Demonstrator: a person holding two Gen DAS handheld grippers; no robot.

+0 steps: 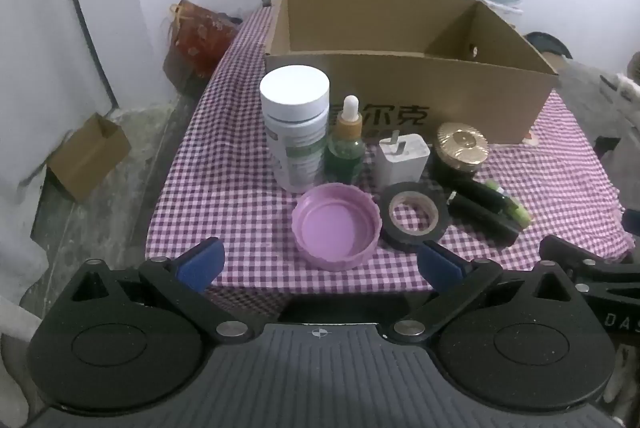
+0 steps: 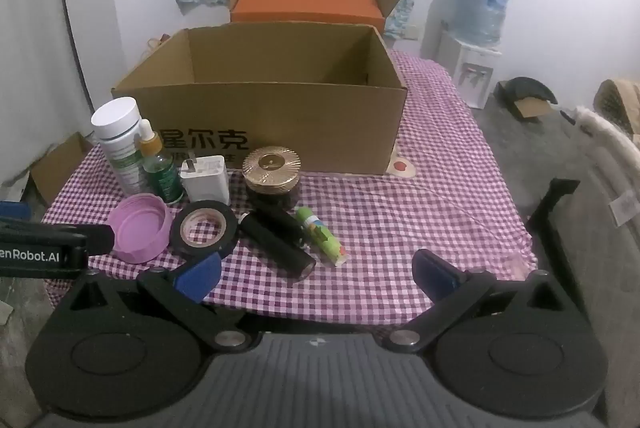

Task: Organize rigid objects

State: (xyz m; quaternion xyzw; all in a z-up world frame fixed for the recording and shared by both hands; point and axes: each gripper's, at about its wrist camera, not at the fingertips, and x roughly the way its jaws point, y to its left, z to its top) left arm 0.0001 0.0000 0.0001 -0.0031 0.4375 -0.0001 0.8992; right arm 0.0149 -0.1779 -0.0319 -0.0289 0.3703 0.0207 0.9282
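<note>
An open cardboard box (image 1: 404, 87) (image 2: 280, 115) stands on the checked table. In front of it stand a white pill bottle (image 1: 296, 127) (image 2: 120, 143), a green dropper bottle (image 1: 346, 143) (image 2: 160, 167), a white charger (image 1: 402, 157) (image 2: 206, 177) and a gold-lidded jar (image 1: 460, 149) (image 2: 272, 173). Nearer lie a purple lid (image 1: 336, 226) (image 2: 140, 230), a black tape roll (image 1: 414, 218) (image 2: 204, 228), black cylinders (image 1: 484, 209) (image 2: 276, 236) and a green tube (image 2: 322, 234). My left gripper (image 1: 320, 264) and right gripper (image 2: 318, 274) are open and empty at the table's near edge.
A second cardboard box with an orange box inside (image 2: 308, 1) stands behind the first. A water dispenser (image 2: 476, 27) stands at the back right. A small carton (image 1: 88, 155) lies on the floor at the left. The left gripper's body (image 2: 44, 246) shows in the right wrist view.
</note>
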